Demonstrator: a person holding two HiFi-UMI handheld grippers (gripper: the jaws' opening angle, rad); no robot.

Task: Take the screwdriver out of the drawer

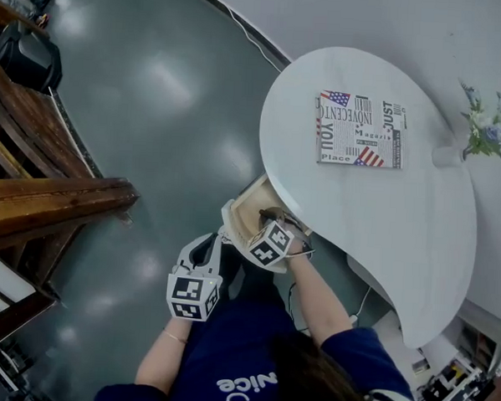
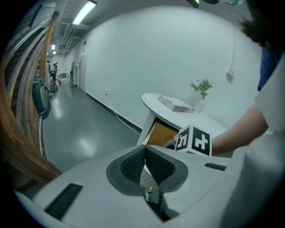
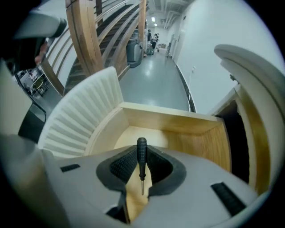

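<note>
black screwdriver pinched in your right gripper fingers over the wooden drawer; left gripper fingers touch, empty.

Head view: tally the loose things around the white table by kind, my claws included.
book: 1
flower vase: 1
screwdriver: 1, gripped in the right claw
claws: 2, left claw and right claw
Total: 5
</note>
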